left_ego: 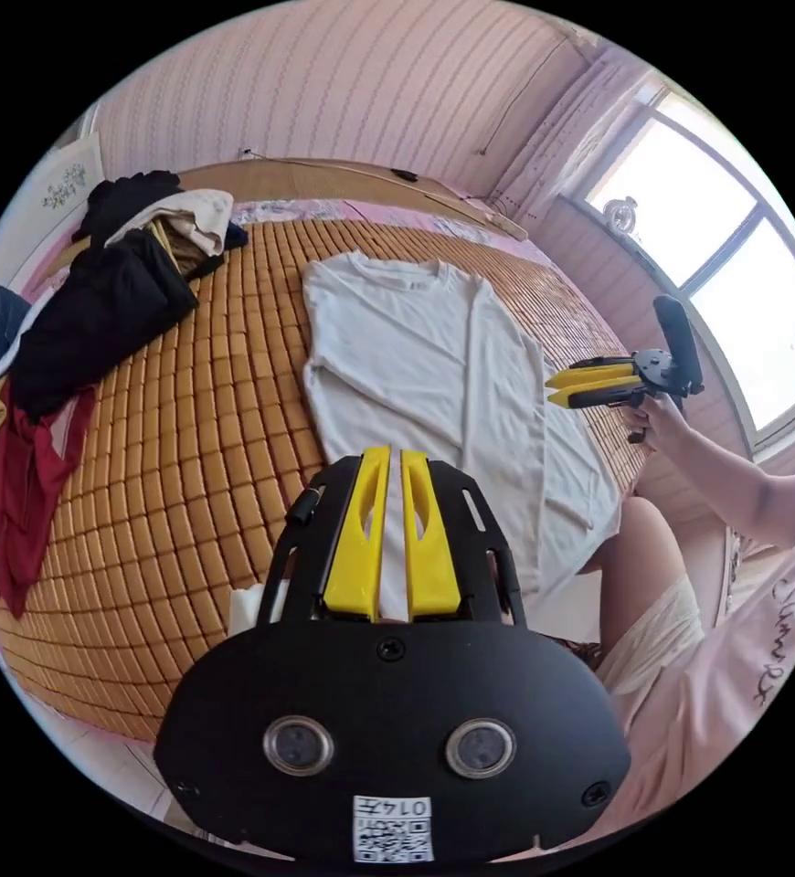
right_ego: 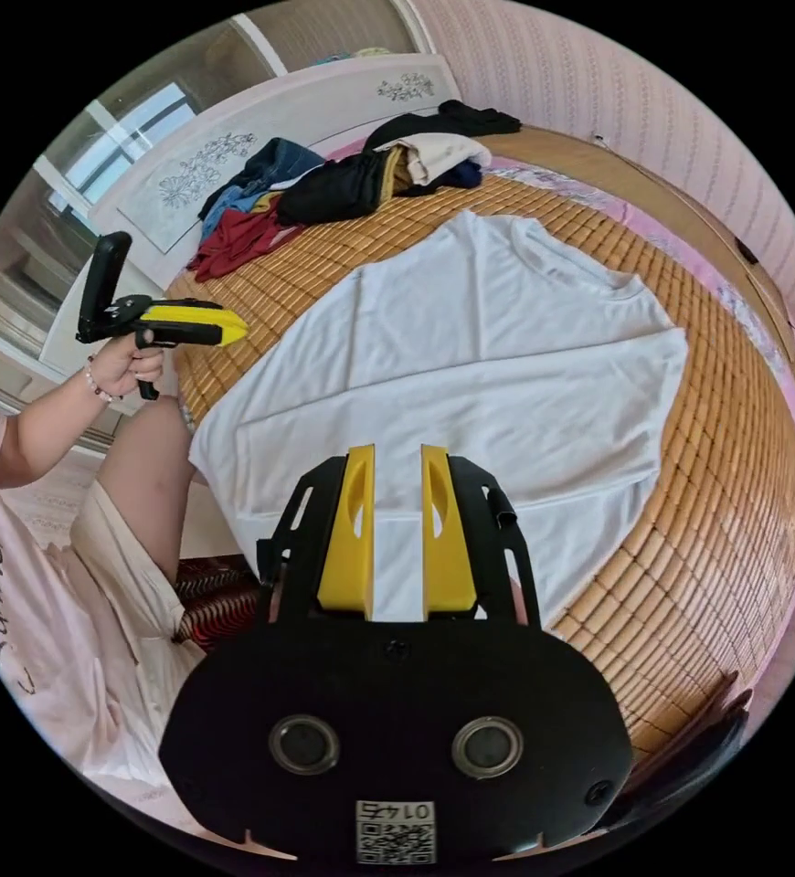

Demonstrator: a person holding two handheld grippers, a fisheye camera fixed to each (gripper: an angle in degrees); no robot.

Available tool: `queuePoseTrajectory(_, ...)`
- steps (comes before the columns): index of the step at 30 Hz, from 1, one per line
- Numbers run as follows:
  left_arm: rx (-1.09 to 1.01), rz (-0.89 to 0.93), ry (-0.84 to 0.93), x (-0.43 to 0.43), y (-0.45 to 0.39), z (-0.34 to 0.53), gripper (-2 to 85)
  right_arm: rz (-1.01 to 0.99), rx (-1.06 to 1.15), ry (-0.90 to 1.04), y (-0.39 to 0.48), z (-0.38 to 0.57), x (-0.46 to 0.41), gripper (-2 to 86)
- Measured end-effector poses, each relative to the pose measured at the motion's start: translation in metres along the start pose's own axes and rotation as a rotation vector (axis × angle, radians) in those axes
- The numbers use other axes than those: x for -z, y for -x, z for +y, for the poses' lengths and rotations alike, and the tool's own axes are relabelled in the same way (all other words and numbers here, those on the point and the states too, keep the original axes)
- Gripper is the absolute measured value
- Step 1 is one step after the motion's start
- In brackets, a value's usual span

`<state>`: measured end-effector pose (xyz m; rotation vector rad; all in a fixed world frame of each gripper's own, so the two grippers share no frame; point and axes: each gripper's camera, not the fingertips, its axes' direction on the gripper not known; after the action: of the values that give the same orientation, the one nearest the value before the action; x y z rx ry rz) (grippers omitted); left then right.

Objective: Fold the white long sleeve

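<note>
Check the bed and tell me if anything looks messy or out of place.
The white long sleeve lies flat on the bamboo mat, its hem hanging over the bed edge. The one untidy spot is a jumbled pile of clothes by the headboard. Both tools hover above the shirt.

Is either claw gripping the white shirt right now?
No. The left claw and right claw hover above the white shirt, holding nothing.

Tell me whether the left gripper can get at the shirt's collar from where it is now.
Probably yes. The left gripper hangs over the hem end of the white shirt, and the collar lies at the far end, with only flat shirt between them. The clothes pile sits off to one side.
</note>
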<state>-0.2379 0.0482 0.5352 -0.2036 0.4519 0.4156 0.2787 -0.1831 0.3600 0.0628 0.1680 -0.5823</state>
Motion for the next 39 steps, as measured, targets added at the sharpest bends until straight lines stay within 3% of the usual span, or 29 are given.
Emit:
queuePoseTrajectory(6, 0.128, 0.063, -0.039, -0.049, 0.073, -0.106, 7.8, 0.036, -0.371, -0.116, -0.148, -0.042, 0.008, 13.4)
queuePoseTrajectory(12, 0.208, 0.069, -0.019, -0.1, 0.101, -0.153, 12.9, -0.006, -0.48, -0.043, -0.227, -0.064, -0.02, 15.6)
queuePoseTrajectory(15, 0.212, 0.078, 0.024, -0.122, 0.102, -0.165, 13.4, 0.005, -0.46, -0.023, -0.245, -0.068, -0.025, 9.9)
queuePoseTrajectory(17, 0.184, 0.039, 0.079, -0.135, 0.099, -0.171, 12.5, -0.021, -0.469, -0.038, -0.258, -0.064, -0.024, 5.4)
queuePoseTrajectory(19, 0.178, -0.034, 0.105, -0.138, 0.098, -0.179, 5.4, -0.153, -0.531, -0.055, -0.284, -0.054, -0.021, 2.3)
queuePoseTrajectory(24, 0.215, 0.001, 0.04, -0.122, 0.107, -0.198, -0.1, -0.188, -0.621, -0.209, -0.314, -0.035, 0.012, 0.4)
queuePoseTrajectory(29, 0.184, 0.083, -0.109, -0.069, 0.096, -0.205, -0.7, -0.194, -0.538, -0.312, -0.312, -0.029, 0.058, 0.0)
queuePoseTrajectory(32, 0.054, 0.098, -0.155, -0.022, 0.075, -0.194, -0.8, -0.235, -0.418, -0.324, -0.293, -0.013, 0.088, -0.1)
queuePoseTrajectory(36, -0.172, 0.085, -0.154, 0.051, 0.032, -0.134, -0.9, -0.224, -0.189, -0.258, -0.253, 0.039, 0.128, -0.1)
queuePoseTrajectory(39, -0.269, 0.067, -0.143, 0.089, -0.001, -0.062, -0.8, -0.296, -0.158, -0.255, -0.229, 0.106, 0.152, 0.1)
